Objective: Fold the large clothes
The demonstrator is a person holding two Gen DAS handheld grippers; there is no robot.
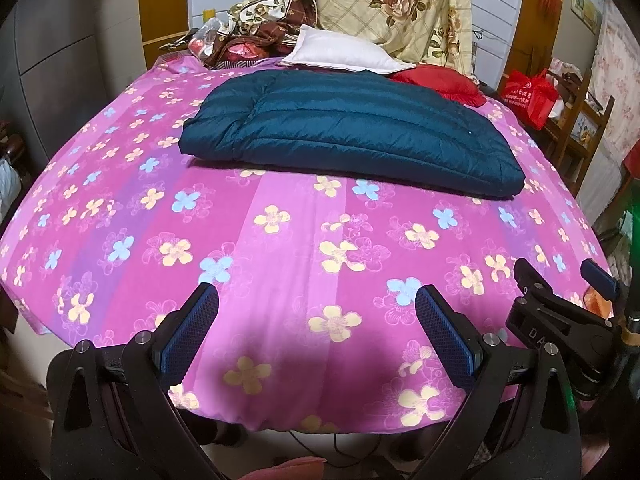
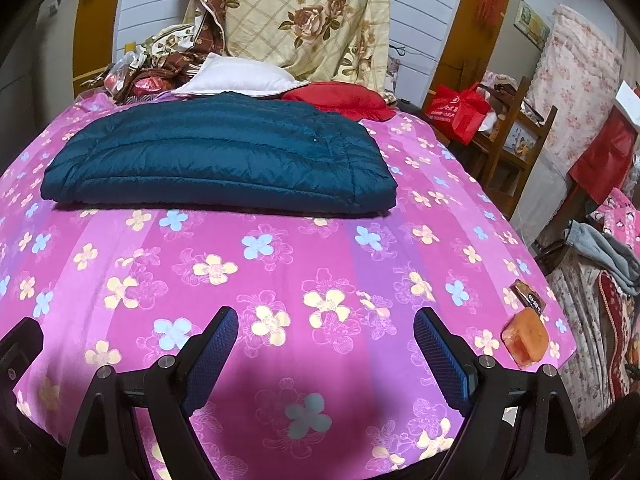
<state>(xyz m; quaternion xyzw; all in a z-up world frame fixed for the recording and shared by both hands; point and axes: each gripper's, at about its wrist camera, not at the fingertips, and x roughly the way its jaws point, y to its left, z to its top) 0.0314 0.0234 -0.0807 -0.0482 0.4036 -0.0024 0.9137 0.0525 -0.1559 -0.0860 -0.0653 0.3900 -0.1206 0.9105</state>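
Left gripper (image 1: 316, 336) with black frame and blue textured pads, jaws spread wide, released, holding nothing, hovering above the near edge of the bed. Blue pads (image 1: 188, 336) apart from each other, only pink sheet showing between them. Beneath, a bed covered by a pink and purple striped sheet (image 1: 280, 248) printed with yellow and blue flowers. Farther back on the sheet, well apart from both grippers, a dark teal quilted down jacket (image 1: 352, 136), folded into a flat rectangle, lying across the middle of the bed. Behind it, touching its far edge, a white flat pillow (image 1: 340, 56), and just to the right a red cushion (image 1: 440, 82). At the head of the bed, a cream quilt with brown rose print (image 1: 392, 8) propped upright, with a heap of brown patterned cloth (image 1: 256, 28) to its left. To the right of the bed, a red shopping bag (image 1: 530, 94) on a wooden chair.

Right gripper (image 2: 326, 344) of the same black and blue build, jaws likewise wide apart, released, gripping nothing, above the near part of the sheet (image 2: 280, 280). Also seen from the left wrist camera at the lower right (image 1: 560, 284), jaws parted there too. Teal jacket (image 2: 216, 156) from this view lying to the left of centre, far from the pads (image 2: 440, 356). Near the right edge of the bed, an orange translucent block (image 2: 526, 338) resting on the sheet, with a small dark brown packet (image 2: 528, 292) just behind it.
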